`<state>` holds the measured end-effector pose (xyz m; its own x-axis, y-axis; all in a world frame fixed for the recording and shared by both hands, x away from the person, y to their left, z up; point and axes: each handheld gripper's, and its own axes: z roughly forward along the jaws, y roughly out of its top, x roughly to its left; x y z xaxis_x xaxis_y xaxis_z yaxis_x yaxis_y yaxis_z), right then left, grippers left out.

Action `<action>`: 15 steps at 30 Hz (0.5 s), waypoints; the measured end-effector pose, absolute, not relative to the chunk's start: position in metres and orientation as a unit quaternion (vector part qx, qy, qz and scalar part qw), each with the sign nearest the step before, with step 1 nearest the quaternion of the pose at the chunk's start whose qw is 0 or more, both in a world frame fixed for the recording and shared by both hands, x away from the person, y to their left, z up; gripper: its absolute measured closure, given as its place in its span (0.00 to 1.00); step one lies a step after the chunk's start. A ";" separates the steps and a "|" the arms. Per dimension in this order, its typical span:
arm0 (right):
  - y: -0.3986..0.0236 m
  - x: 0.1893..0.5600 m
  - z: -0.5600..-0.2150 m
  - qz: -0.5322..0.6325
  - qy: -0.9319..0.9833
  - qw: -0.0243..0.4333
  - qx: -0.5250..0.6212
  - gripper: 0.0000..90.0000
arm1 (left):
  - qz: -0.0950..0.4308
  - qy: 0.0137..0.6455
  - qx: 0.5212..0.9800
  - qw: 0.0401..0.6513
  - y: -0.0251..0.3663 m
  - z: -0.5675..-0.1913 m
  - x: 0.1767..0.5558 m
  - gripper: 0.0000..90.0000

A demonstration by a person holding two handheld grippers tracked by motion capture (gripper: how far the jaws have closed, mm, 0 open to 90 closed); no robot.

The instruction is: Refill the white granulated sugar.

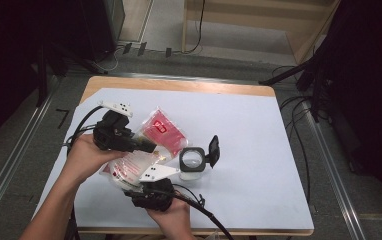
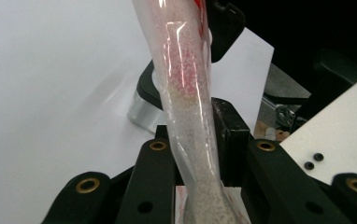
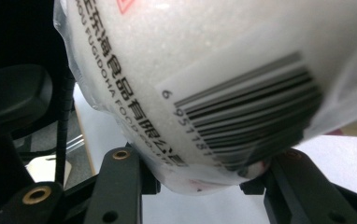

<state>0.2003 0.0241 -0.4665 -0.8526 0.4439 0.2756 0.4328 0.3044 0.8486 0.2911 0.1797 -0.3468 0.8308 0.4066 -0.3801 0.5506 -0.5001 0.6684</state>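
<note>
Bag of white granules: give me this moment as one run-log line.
left gripper: shut on bag | right gripper: shut on bag | bag: off the table | jar: lid open, beside bag

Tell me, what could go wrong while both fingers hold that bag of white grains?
The thin plastic bag could tear, being pinched by the left gripper and the right gripper at once. If it rips or tips off target, grains might spill on the white table cover beside the open canister.

A round metal jar [image 1: 192, 163] with its black flip lid [image 1: 213, 150] open stands near the bench's [image 1: 259, 150] middle.
</note>
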 end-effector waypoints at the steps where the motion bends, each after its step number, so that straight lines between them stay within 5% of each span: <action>1: 0.024 0.200 -0.466 0.524 0.808 0.006 0.269 0.67 | -0.089 0.273 0.863 0.416 0.179 -0.347 0.291 0.87; 15: 0.027 0.197 -0.465 0.522 0.811 -0.008 0.265 0.70 | -0.140 0.308 0.848 0.408 0.169 -0.364 0.300 0.85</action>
<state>0.1974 0.0275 -0.4649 -0.8597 0.4207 0.2898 0.4376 0.3140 0.8426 0.3001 0.1689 -0.3641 0.7711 0.4071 -0.4896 0.6366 -0.4769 0.6061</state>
